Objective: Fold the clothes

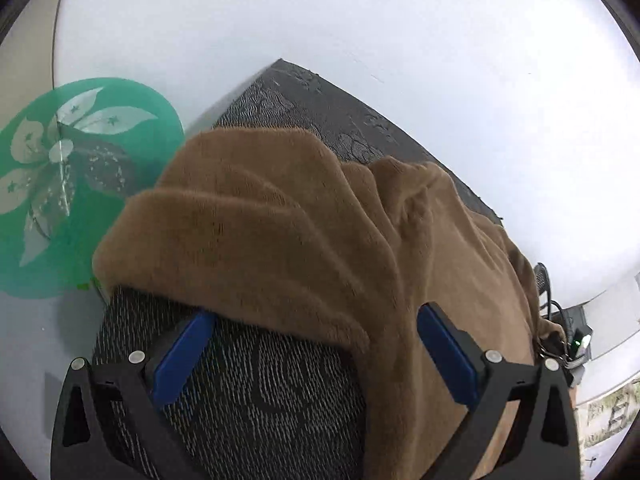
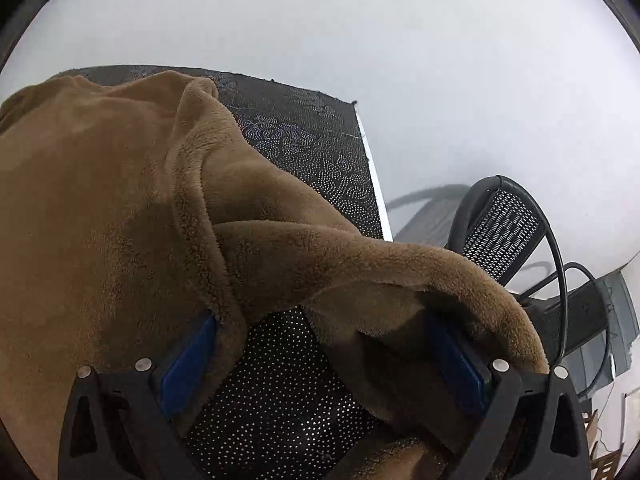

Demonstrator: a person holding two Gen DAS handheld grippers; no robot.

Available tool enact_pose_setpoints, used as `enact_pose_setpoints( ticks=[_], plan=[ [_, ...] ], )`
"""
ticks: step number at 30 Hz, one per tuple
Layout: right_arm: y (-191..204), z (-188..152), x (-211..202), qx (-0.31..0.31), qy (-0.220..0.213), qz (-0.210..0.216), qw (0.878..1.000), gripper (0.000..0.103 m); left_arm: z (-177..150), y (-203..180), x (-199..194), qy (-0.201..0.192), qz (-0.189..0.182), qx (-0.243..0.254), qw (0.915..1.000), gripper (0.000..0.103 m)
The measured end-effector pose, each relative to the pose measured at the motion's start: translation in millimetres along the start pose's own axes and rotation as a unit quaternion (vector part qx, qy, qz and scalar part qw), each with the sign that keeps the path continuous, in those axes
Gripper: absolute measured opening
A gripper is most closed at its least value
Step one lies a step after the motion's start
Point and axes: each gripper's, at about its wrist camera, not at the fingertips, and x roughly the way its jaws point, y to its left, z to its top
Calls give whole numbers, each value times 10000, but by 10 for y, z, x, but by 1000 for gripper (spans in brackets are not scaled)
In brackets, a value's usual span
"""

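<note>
Flat, even daylight-white light fills both wrist views, with the pale wall (image 1: pixel 360 20) bright to the point of washing out in the left wrist view and greyer, dimmer in the right. Shadows are soft: a faint one under the folded edge of the brown fleece garment (image 1: pixel 280 220), a deeper one inside its folds near the right gripper (image 2: pixel 320 344). The chair (image 2: pixel 508 232) throws a blurred grey shadow on the wall. Fisheye distortion bends straight edges of the dark patterned table (image 1: pixel 260 400) and rings each picture with black corners. The fleece looks slightly smeared; fine detail is soft.
</note>
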Motion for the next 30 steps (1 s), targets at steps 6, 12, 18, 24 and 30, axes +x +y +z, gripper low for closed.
enact_pose_setpoints(
  ticks=[6, 12, 18, 24, 30],
  plan=[
    [345, 170, -496, -502, -215, -176, 9984, 101, 113, -26, 62, -62, 230, 108, 9997, 102],
    [1141, 522, -1374, -1247, -867, 1041, 9829, 101, 188, 53, 59, -362, 178, -185, 9990, 102],
    [2445, 800, -1746, -2185, -538, 3480, 9101, 101, 189, 104, 31, -570, 270, -306, 9975, 102],
    [3395, 611, -1604, -3267, -31, 4301, 8416, 101, 199, 205, -12, -688, 237, -363, 9967, 102],
    [3358, 244, -1445, -3804, 225, 4100, 8286, 102, 141, 61, 60, -697, 726, 151, 9948, 102]
  ],
)
